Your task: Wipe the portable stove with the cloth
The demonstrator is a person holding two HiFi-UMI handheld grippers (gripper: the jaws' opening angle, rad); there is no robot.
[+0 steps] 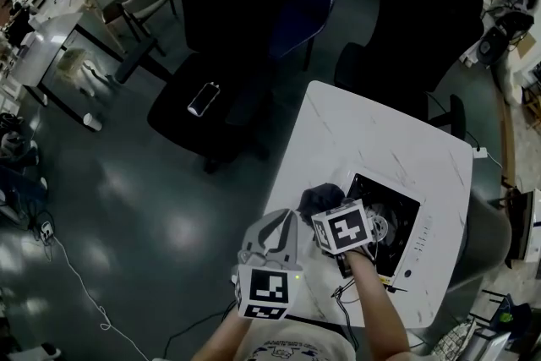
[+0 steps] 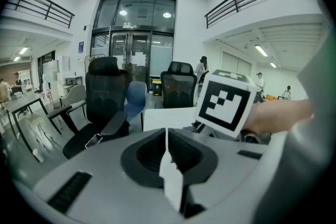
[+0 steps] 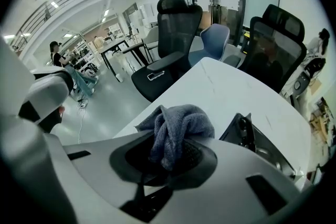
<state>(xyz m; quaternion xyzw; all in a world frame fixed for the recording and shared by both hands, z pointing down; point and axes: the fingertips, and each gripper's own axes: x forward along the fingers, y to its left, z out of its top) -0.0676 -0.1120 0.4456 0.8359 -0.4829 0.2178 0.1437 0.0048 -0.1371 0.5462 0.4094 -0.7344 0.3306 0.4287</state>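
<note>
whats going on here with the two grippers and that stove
A person holds a gripper in each hand at a white table. The right gripper has its fingers shut on a grey cloth, held by the near left corner of the portable stove. Whether the cloth touches the stove is unclear. The left gripper is shut and empty, held beside it near the table's left edge.

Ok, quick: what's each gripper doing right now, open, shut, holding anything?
Left gripper: shut, nothing between its jaws.
Right gripper: shut on the grey cloth.
</note>
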